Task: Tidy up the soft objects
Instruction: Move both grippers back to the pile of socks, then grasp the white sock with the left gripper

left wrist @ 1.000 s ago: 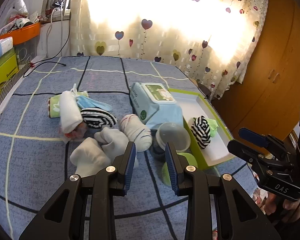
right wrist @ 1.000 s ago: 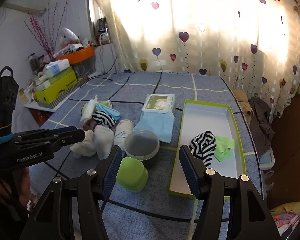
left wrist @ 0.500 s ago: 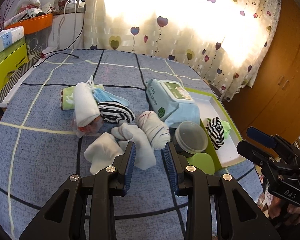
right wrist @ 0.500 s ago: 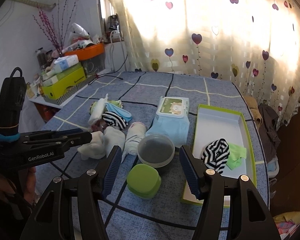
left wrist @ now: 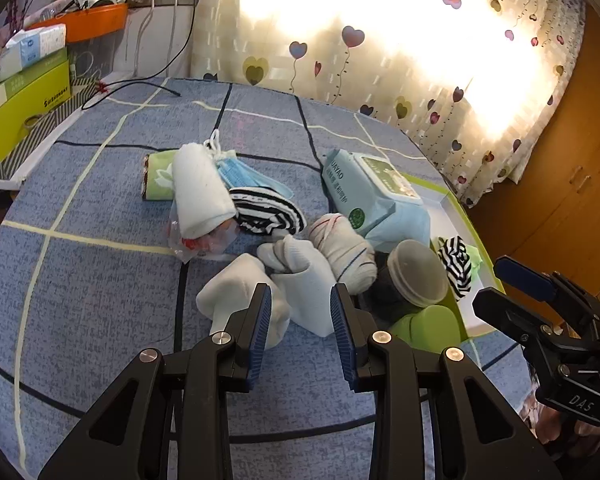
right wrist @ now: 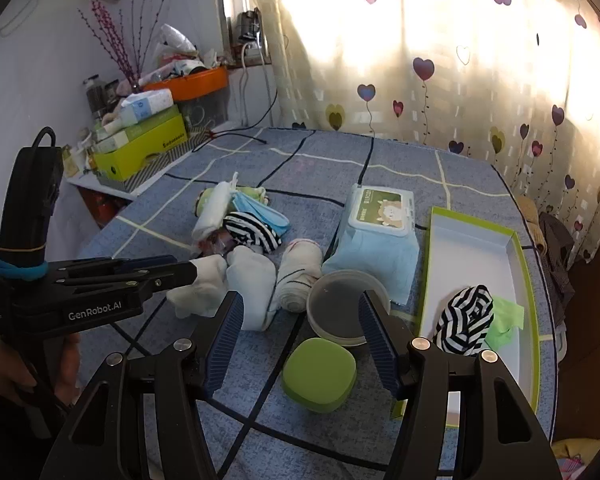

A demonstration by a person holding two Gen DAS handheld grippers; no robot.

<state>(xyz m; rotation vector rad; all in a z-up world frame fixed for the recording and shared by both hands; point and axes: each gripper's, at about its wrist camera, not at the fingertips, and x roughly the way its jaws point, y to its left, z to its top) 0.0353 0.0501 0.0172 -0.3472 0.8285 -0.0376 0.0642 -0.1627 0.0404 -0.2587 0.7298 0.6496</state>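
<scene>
**Both grippers over the sock pile, nothing picked up**

While I watched both wrist feeds, the left gripper (left wrist: 300,328) hung part open above the near edge of the pile, its jaws framing a white sock (left wrist: 308,296) without touching it. I judged that aim deliberate: this sock lay nearest and loosest, with a second white sock (left wrist: 236,292) touching it at nine o'clock. The right gripper (right wrist: 300,340) stood wider apart and empty, pointed over a round tub (right wrist: 342,308) and a green case (right wrist: 319,376), neither of them soft, so I took it to be waiting.

Soft things were split in two places. Most sat heaped mid-bed: a rolled striped-edge sock (left wrist: 342,252), a black-and-white striped sock (left wrist: 266,212), a white roll (left wrist: 200,196), and a blue face mask (left wrist: 240,170). At three o'clock from the heap lay the green-rimmed box (right wrist: 516,264), holding another striped sock (right wrist: 466,320) and a green cloth (right wrist: 506,316); I read that box as the destination.

Standing in the way, the tub and green case sat between heap and box, and a pack of wipes (left wrist: 370,196) lay at one o'clock of the heap, against the box's rim. Any carry rightward would, I reckoned, have to rise over them. A crinkly plastic bag (left wrist: 204,240) under the white roll could snag.
</scene>
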